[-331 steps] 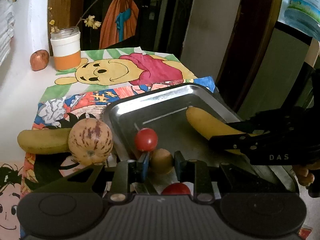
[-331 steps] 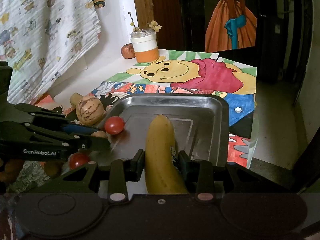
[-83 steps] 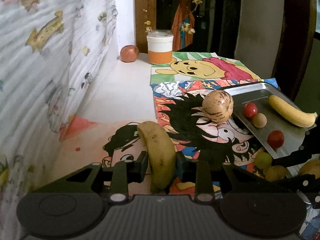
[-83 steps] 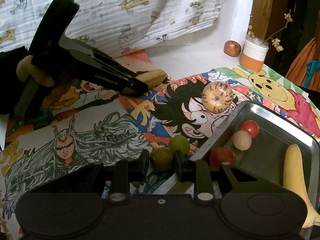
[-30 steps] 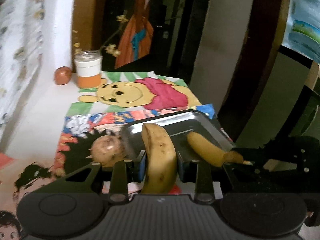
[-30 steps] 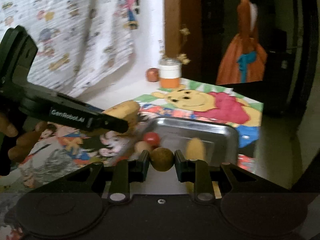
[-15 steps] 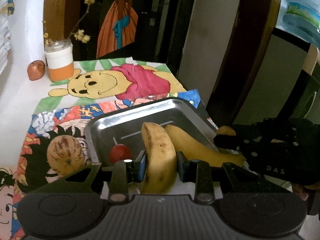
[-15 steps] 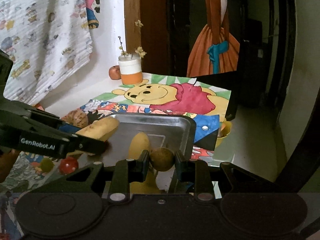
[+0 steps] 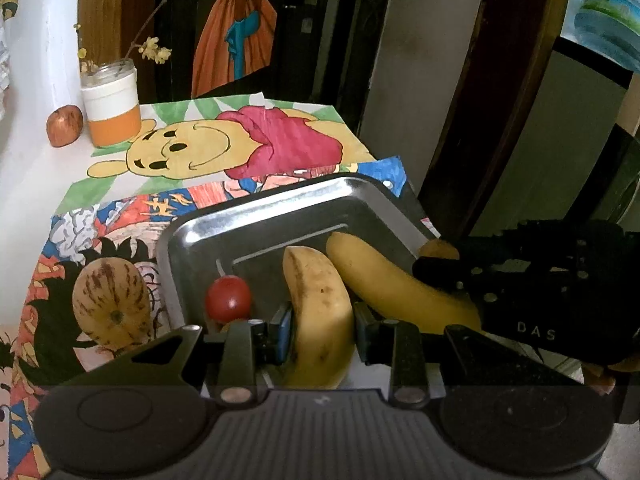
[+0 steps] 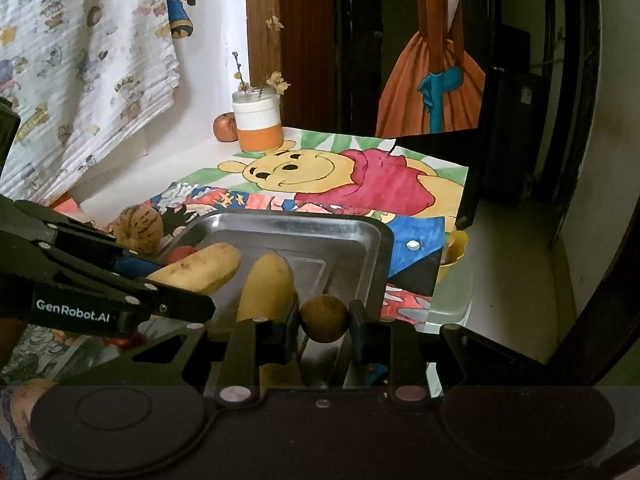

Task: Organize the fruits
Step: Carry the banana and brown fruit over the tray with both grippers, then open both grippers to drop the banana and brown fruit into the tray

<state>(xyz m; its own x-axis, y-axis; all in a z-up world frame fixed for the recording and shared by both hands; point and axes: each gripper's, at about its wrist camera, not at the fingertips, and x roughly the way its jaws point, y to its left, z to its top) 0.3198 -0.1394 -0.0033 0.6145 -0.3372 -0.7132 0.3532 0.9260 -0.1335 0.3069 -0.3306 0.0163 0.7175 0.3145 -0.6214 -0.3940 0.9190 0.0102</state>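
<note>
A spotted banana (image 9: 320, 312) sits clamped between the closed jaws of the left gripper (image 9: 320, 330), its far end reaching over the near part of a metal tray (image 9: 280, 216). The same banana shows in the right wrist view, poking out past the left gripper's black fingers (image 10: 120, 280) above the tray's left side. A second, cleaner banana (image 9: 384, 280) lies in the tray just to the right of the held one, close enough that the two look to be touching. A red tomato (image 9: 228, 300) rests in the tray's near left corner.

The right gripper (image 10: 324, 320) is closed on a small round brownish fruit (image 10: 324, 318), held over the near right edge of the tray. In the left wrist view this gripper comes in from the right as a dark shape, with the round fruit just visible at its tip.

A striped melon (image 9: 112, 304) sits on the picture-covered table (image 9: 40, 184) just left of the tray. At the far end stand an orange and white jar (image 9: 112, 112) with twigs and an apple (image 9: 64, 125) beside it.
</note>
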